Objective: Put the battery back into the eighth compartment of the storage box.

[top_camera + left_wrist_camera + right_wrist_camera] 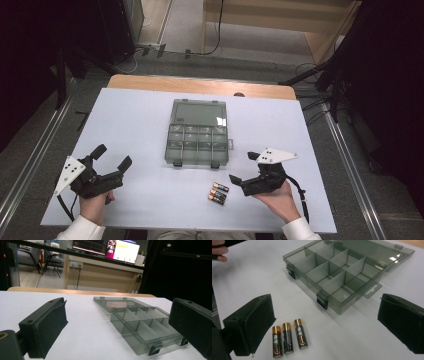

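My right claw hangs spread wide and empty over the white surface, its jaws pointing toward nine o'clock in the high view. The three batteries lie side by side and touching, at about seven o'clock from that claw and just near it; in the right gripper view they sit low between my jaws, closer to the left one. At twelve o'clock from them stands the smoky plastic organizer box, lid laid flat open behind it, its compartments bare.

I judge each cell small, stiff and fairly dense for its size, with a smooth sleeve that will slip and roll. I would pinch one across the middle of its barrel, jaws square to its length, taking an outer cell first so its neighbours are not nudged away.

My left claw is spread too, holding nothing, well apart at nine o'clock from the batteries.
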`<action>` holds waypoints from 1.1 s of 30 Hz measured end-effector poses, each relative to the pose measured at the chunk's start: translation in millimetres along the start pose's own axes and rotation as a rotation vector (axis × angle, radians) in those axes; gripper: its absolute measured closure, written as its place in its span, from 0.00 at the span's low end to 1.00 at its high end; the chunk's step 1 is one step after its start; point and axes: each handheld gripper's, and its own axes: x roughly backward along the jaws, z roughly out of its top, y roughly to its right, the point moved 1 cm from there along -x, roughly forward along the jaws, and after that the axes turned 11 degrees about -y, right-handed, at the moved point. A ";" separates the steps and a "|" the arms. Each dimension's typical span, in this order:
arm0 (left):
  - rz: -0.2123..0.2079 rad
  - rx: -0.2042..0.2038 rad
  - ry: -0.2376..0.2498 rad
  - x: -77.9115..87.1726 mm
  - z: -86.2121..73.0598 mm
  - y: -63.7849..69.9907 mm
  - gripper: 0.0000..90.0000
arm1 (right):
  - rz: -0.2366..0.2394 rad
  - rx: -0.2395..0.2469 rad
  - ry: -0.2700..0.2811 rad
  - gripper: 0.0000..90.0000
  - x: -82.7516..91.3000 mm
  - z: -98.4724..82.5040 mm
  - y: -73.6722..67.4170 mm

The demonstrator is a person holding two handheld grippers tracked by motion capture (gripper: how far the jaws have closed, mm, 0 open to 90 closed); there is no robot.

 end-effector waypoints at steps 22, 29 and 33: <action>0.013 0.008 -0.005 4.3 -1.9 -1.9 0.01 | 0.005 0.141 -0.330 0.03 -40.5 19.4 -15.4; 0.010 0.009 -0.007 3.8 -2.0 -1.3 0.01 | -0.002 0.163 -0.443 0.07 -53.0 23.3 -18.0; 0.011 0.010 -0.008 3.6 -2.2 -1.3 0.01 | -0.033 0.192 -0.505 0.10 -60.0 25.9 -19.2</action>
